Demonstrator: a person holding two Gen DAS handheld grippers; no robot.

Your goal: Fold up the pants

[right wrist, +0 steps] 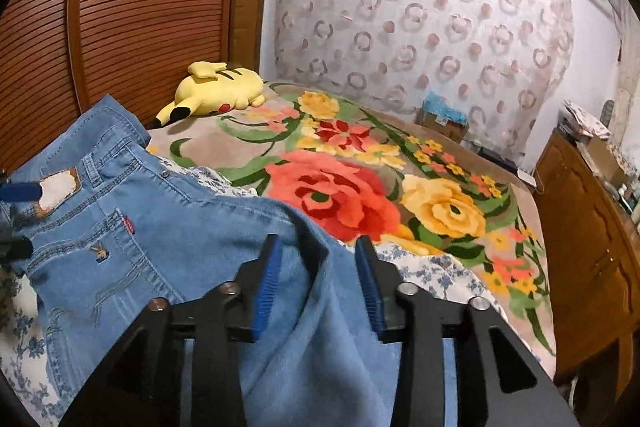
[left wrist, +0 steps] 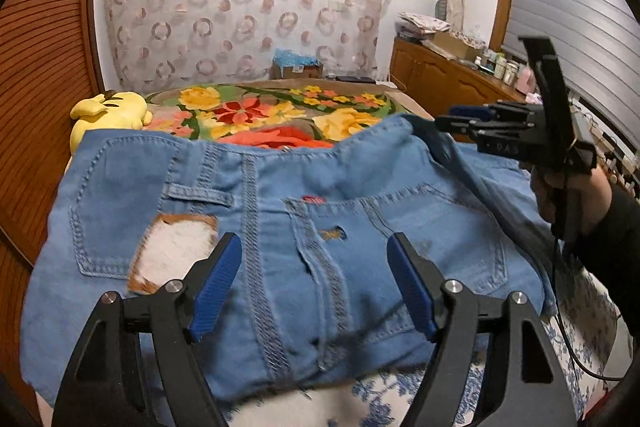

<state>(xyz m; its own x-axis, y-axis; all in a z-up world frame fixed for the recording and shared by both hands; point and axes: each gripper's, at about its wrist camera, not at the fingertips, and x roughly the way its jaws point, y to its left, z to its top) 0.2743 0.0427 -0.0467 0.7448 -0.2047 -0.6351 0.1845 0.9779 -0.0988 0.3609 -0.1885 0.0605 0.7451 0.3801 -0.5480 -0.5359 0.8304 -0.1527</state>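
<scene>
Light blue jeans (left wrist: 280,227) lie on the bed, seat side up, with back pockets and a torn waist patch (left wrist: 176,251) showing. My left gripper (left wrist: 314,247) is open above the seat, holding nothing. My right gripper (right wrist: 318,251) is open, its blue pads on either side of a raised fold of the jeans (right wrist: 208,227); nothing is clamped. In the left wrist view the right gripper (left wrist: 448,123) hovers at the jeans' far right edge. The left gripper's blue fingertip (right wrist: 20,191) shows at the left edge of the right wrist view.
A floral blanket (right wrist: 360,187) covers the far bed. A yellow plush toy (right wrist: 216,87) lies by the slatted wooden wardrobe (right wrist: 120,7). A blue-patterned sheet (left wrist: 384,391) lies under the jeans. A wooden cabinet (left wrist: 440,79) with clutter stands on the right.
</scene>
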